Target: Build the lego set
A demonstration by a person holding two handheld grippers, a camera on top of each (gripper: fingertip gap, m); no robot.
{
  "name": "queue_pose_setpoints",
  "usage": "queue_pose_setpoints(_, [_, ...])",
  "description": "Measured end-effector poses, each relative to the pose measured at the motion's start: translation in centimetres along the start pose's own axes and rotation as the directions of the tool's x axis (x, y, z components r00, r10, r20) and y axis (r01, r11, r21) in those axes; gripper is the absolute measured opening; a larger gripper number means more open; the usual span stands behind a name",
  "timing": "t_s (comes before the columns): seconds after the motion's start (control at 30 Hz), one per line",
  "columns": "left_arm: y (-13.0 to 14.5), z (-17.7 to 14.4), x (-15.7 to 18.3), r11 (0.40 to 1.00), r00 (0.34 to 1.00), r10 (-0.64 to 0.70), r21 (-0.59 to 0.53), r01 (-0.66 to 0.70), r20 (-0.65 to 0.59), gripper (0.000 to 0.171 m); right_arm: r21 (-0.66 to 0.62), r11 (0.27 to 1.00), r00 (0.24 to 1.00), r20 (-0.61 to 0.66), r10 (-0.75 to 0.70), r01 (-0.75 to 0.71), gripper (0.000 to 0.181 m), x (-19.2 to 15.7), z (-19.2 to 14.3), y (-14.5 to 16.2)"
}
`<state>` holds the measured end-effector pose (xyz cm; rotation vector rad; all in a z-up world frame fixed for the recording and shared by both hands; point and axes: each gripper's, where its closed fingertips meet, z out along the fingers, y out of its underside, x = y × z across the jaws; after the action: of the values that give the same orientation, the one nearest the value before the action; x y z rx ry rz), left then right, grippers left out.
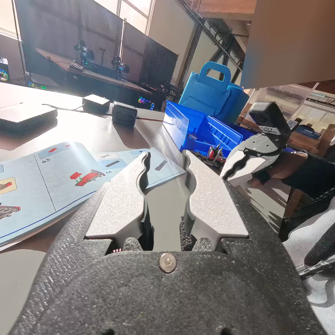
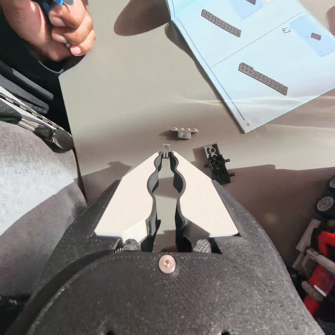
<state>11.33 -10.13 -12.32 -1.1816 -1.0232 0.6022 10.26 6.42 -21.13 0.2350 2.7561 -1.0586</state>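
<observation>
Step in hand: judged to be a small-part placement. The right gripper [image 2: 165, 153] has its fingers closed to a narrow gap at the tips, pinching a small light grey piece [image 2: 166, 150] that sticks out just beyond the fingertips.
Left gripper [image 1: 166, 163]: fingers parted by a clear gap, nothing between them, hovering low over the worktop [image 1: 108, 130].
Target candidates: a grey bracket plate [image 2: 184, 132] lies just ahead of the right fingers, apart from the held piece. A grey-and-black sub-assembly [image 2: 216, 163] lies beside the right fingertips, to their right.
Main model: a red, black and white build [image 2: 319, 253] sits at the far right of the right fingers; only part of it shows.
Next move, as a judgement: align the held piece with the studs of its mate and press down squarely. The piece is small, so a slight tilt could make it slip from the tips. The empty left gripper could steady the receiving part.
Reference: the instruction booklet [image 1: 54, 177] lies open to the left of the left fingers, and ahead-right of the right fingers.
Surface: smooth grey-brown worktop, glossy, with strong sun glare and hard shadows.
Storage: blue parts bins [image 1: 199, 130] ahead-right of the left fingers, with a blue felt bag [image 1: 210, 94] behind them.
Room: workshop with other benches, equipment and large windows.
</observation>
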Motion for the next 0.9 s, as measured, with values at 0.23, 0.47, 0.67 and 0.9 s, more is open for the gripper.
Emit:
queue_pose_setpoints(0.23, [-0.1,0.0,-0.3,0.997,0.997,-0.072,-0.001,0.072,-0.039,0.037,-0.05,0.999,1.0,-0.02,0.019,-0.02,0.011,0.6,1.2,0.1])
queue_pose_setpoints(0.47, [-0.2,-0.1,-0.4,0.996,0.995,-0.088,0.007,0.088,-0.05,0.037,-0.074,0.997,0.999,-0.032,0.027,-0.029,0.011,0.8,1.7,0.5])
queue_pose_setpoints(0.67, [-0.3,-0.2,-0.4,0.996,0.994,-0.092,0.013,0.092,-0.051,0.037,-0.07,0.997,0.998,-0.042,0.037,-0.04,0.013,1.1,1.7,0.6])
queue_pose_setpoints(0.9, [-0.3,-0.2,-0.5,0.995,0.994,-0.095,0.014,0.096,-0.048,0.037,-0.012,0.999,0.996,-0.079,0.04,-0.041,0.018,1.5,0.2,0.0])
